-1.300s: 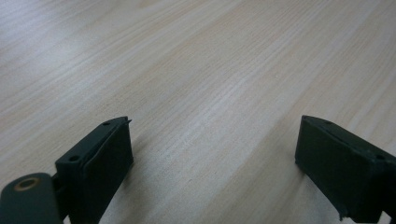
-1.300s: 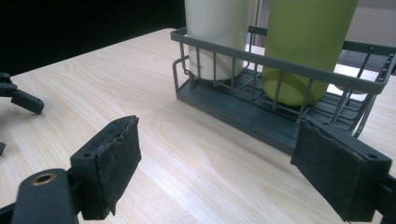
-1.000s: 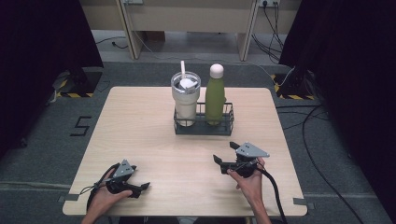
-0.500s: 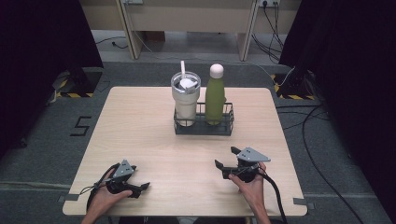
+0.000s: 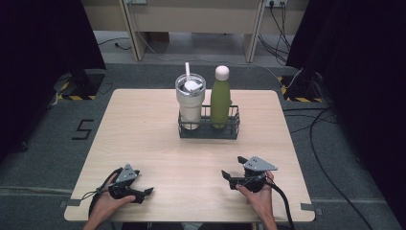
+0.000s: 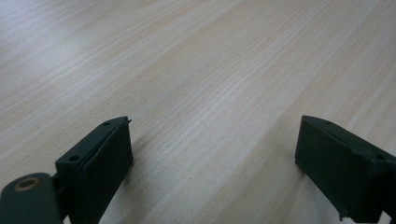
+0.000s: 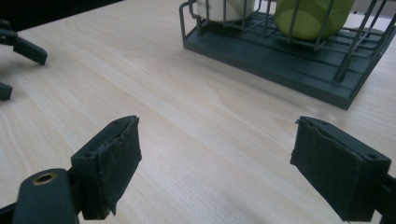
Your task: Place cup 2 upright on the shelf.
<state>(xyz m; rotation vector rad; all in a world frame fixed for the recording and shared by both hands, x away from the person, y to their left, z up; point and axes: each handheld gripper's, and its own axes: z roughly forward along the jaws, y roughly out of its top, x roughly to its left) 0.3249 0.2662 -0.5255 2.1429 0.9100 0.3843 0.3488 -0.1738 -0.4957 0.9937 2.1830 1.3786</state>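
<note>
While both grippers sit low near the front edge of the wooden table [image 5: 143, 129], a dark wire rack [image 5: 209, 130] stands well apart from them, a little behind the middle of the table toward its far edge. In the rack's left compartment stands a cream tumbler [image 5: 190, 103] with a lid and a white straw [image 5: 187, 71], upright; in its right compartment, just beside the tumbler, stands a green bottle [image 5: 220, 100] with a pale cap, also upright.

The left gripper [image 5: 143, 193] lies near the front left corner, held in the person's left hand [image 5: 103, 206], its jaws pointing toward the right along the front edge. In the left gripper view its two black jaws stand wide apart with nothing but bare wood grain between them, so the left gripper [image 6: 212, 163] is open and holds nothing.

The right gripper [image 5: 230, 175] rests toward the front right corner, held in the right hand [image 5: 261, 199], a grey three-cornered plate on top and a black cable [image 5: 282, 201] trailing off over the front edge. Its jaws point left and slightly toward the rack. In the right gripper view the right gripper [image 7: 215, 158] has its padded jaws spread wide over empty tabletop, gripping nothing; beyond them the rack [image 7: 280, 56] stands at the upper right with the base of the tumbler [image 7: 224, 7] and the rounded foot of the bottle [image 7: 310, 16] behind its wires, and the tips of the left gripper [image 7: 18, 60] show at the far left edge.
</note>
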